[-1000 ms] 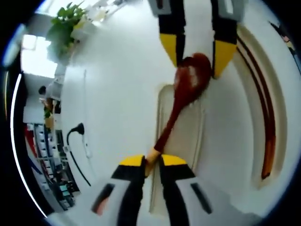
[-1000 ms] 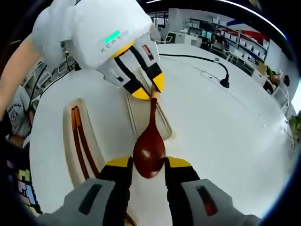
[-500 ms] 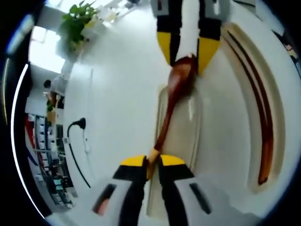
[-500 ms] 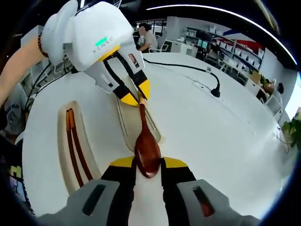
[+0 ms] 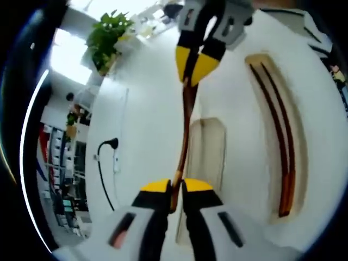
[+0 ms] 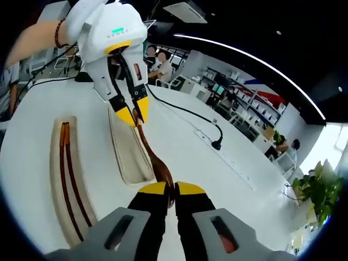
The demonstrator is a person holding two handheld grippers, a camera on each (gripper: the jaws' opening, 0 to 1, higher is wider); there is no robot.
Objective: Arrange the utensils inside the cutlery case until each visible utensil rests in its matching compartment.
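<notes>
A dark red wooden spoon (image 5: 185, 125) hangs above the white table, held at both ends. My left gripper (image 5: 171, 187) is shut on its handle tip. My right gripper (image 6: 171, 189) is shut on the spoon's bowl (image 6: 161, 169), which is turned edge-on between the jaws. In the left gripper view the right gripper (image 5: 196, 65) comes in from the top; in the right gripper view the left gripper (image 6: 133, 113) does the same. Under the spoon lies the case's short compartment (image 5: 212, 157) (image 6: 128, 152). A pair of brown chopsticks (image 5: 280, 136) (image 6: 68, 174) rests in the long compartment beside it.
A black cable with a plug (image 5: 106, 157) (image 6: 190, 114) runs across the table beyond the case. A potted plant (image 5: 106, 35) (image 6: 315, 190) stands at the table's far edge. Desks, shelves and seated people fill the room behind.
The spoon has rolled from bowl-flat to edge-on and risen off the short compartment. Both grippers kept their hold, and the right jaws closed tighter on the bowl. Both cameras tilted up.
</notes>
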